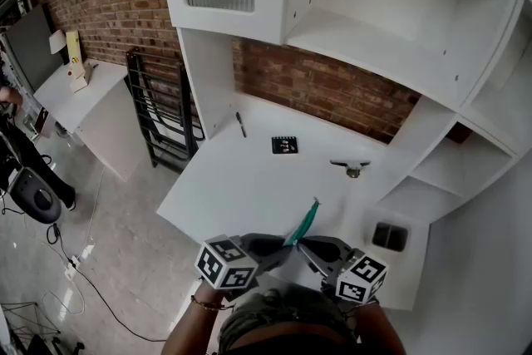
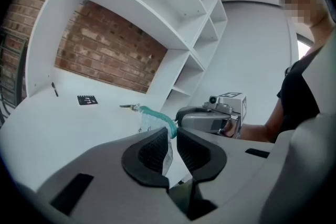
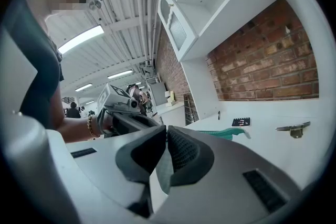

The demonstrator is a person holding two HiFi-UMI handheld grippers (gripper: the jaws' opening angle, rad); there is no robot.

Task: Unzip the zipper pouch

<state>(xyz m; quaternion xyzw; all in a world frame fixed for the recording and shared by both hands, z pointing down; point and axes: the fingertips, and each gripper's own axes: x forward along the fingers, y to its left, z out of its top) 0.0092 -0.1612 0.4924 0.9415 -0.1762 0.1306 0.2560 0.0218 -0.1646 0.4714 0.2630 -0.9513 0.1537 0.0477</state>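
Head view puts both tongs low and near you, over the near edge of the white desk [image 1: 241, 179], with the zipper pouch [image 1: 305, 222] slung between them and clear of the desktop. Your left gripper [image 1: 281, 246] is pinched narrow on the near edge of the pouch: in the left gripper view the clear film sits squeezed between its ribbed pads [image 2: 155, 148], and the teal zipper band [image 2: 157, 114] runs away from it toward the far side. Your right gripper [image 1: 307, 248] is closed down tight too, and in the right gripper view a thin fold of the pouch material is caught between its pads [image 3: 181, 150], with the teal band trailing off to the right. So the pick-up and the two-handed hold look done. What I cannot tell is whether your right tongs have the slider tab itself or only film beside it; the slider is too small to find in any view. The band reads as one unbroken strip with no gap between its sides, so I judge the zip closed along its whole length. The opening pull itself is, by my reading, all ahead of you.
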